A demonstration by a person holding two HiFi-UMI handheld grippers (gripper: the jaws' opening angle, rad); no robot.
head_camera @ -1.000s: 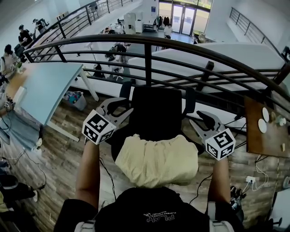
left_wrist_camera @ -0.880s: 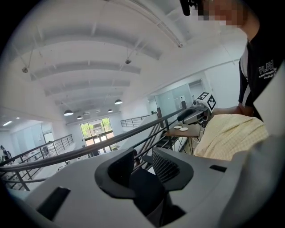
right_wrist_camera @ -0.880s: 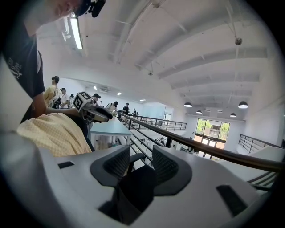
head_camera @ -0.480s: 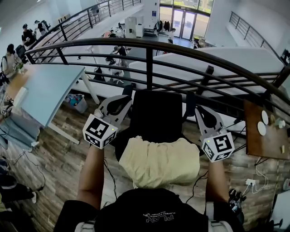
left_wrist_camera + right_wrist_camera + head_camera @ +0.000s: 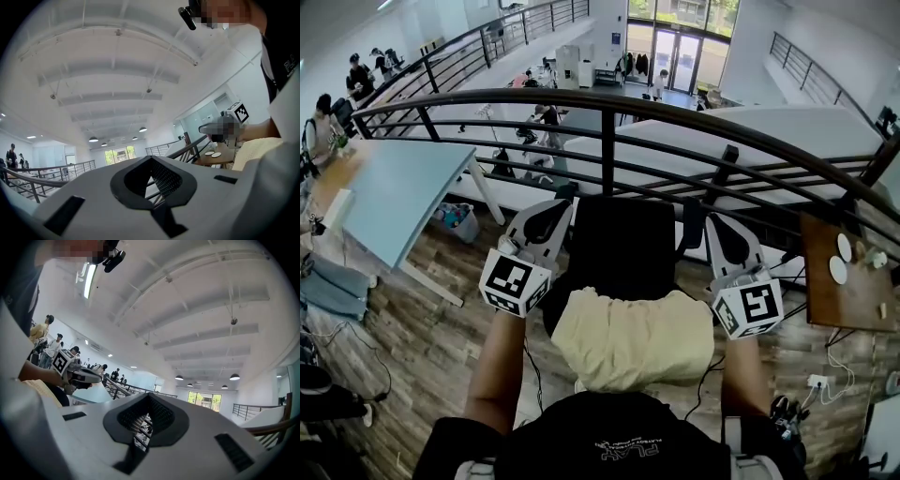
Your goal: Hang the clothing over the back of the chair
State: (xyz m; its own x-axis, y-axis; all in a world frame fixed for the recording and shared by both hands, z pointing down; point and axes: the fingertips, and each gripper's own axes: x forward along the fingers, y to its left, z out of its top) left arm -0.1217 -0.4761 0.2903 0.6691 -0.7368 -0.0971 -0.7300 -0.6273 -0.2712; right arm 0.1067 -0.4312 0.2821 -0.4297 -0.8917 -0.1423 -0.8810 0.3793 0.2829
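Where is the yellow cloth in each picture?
Head view: cloth low in the middle, on the chair seat.
Left gripper view: cloth at the right edge.
Right gripper view: a small patch of cloth at the left edge.
Shared landmark: the dark railing, seen mid-frame in both gripper views.

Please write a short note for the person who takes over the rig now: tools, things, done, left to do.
Left tool: just closed, empty, raised beside the chair back.
Right tool: the same, on the chair's other side.
Beige clothing: bunched on the seat, neither tool touches it.
Done: nothing hung yet.
Left: grip the clothing, lift it, drape it over the chair back.
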